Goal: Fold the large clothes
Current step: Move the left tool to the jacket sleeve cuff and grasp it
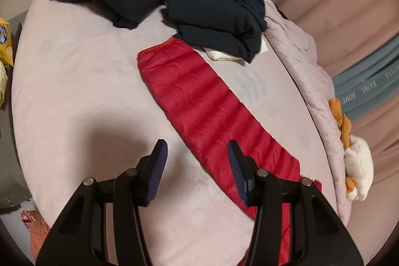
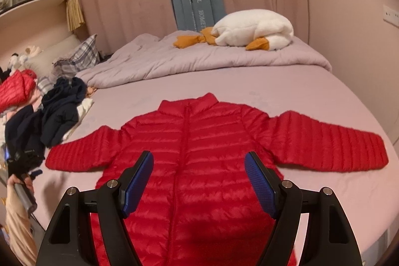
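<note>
Both wrist views angled down over the bed (image 2: 311, 91), sharing the red jacket (image 2: 199, 153)

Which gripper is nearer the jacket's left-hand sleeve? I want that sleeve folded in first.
Left. The left gripper hangs right over that sleeve, near its shoulder end. The right gripper hovers over the jacket body, beside the zip.

A red quilted puffer jacket (image 2: 199, 153) lies flat and front up on the bed (image 2: 299, 91), zipped closed, its stand collar pointing toward the far side. Both sleeves stretch straight out sideways. One sleeve (image 1: 207, 111) lies smooth, its cuff near a dark clothes pile.
</note>
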